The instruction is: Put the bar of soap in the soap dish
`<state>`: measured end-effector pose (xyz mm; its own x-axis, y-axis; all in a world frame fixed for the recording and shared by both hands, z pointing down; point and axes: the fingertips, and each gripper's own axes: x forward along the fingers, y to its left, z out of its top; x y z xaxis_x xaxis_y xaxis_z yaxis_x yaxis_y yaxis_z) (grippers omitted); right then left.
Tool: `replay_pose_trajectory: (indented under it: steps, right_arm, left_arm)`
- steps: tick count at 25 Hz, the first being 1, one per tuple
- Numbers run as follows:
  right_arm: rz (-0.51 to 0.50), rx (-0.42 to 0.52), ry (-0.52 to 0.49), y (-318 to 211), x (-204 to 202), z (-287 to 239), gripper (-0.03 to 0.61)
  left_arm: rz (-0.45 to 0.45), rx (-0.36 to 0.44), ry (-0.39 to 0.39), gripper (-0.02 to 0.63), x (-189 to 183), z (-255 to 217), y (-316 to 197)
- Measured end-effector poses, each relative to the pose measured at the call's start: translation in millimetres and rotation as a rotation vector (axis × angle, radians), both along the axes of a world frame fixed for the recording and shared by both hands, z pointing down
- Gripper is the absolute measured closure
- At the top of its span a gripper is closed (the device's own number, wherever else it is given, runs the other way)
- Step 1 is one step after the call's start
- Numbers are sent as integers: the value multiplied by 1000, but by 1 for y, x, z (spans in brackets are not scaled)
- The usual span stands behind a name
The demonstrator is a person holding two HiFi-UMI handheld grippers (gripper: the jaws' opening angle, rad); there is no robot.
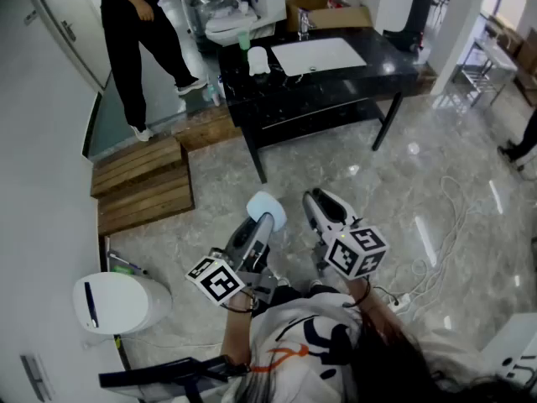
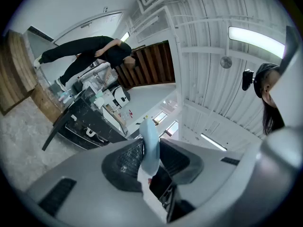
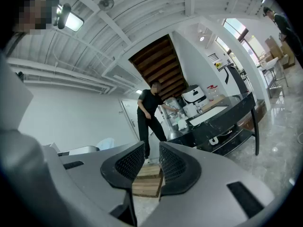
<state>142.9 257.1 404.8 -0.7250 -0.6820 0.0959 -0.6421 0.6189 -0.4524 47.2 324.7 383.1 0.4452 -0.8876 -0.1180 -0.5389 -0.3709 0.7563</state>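
My left gripper (image 1: 265, 219) has the soap (image 1: 268, 207). The pale blue bar stands on edge between the fingers (image 2: 128, 161), which press on both of its flat faces, and its upper end sticks out past the tips. They are about as far apart as the bar is thick. The gripper is roughly level and points toward the bench (image 1: 336, 86).

My right gripper (image 1: 322, 205) is just beside the left, also roughly level. In the right gripper view its fingers (image 3: 176, 164) stand a narrow gap apart with nothing in them. Only the wooden steps (image 3: 147, 181) on the floor (image 1: 394, 191) show through the gap.

Both grippers are over open floor, so the soap is well apart from the bench and not over it. The bench is black, with a white basin (image 1: 319, 55) set toward its back edge. A small white thing (image 1: 258, 60) sits near the bench's left end. It is too small for me to tell whether it is the dish. A green cup (image 1: 244, 39) stands beyond it, and a cardboard box (image 1: 329, 15) is past the back edge.

A person (image 1: 138, 36) in black stands off the bench's left end. A white bin (image 1: 117, 302) sits on the floor to my left, and cables (image 1: 436, 267) trail to my right.
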Motion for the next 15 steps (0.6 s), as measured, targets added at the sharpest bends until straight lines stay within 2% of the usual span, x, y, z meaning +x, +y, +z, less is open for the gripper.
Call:
replay_pose_trajectory:
  steps: [5, 10, 15]
  right_arm:
    - [-4, 1, -2, -1, -1, 0, 476]
    - [5, 43, 22, -5, -3, -3, 476]
    - [-2, 63, 46, -12, -14, -2, 476]
  left_arm:
    - [6, -4, -2, 505, 3, 1, -3]
    - [11, -8, -13, 505, 3, 1, -7]
    - [20, -18, -85, 505, -1, 0, -18]
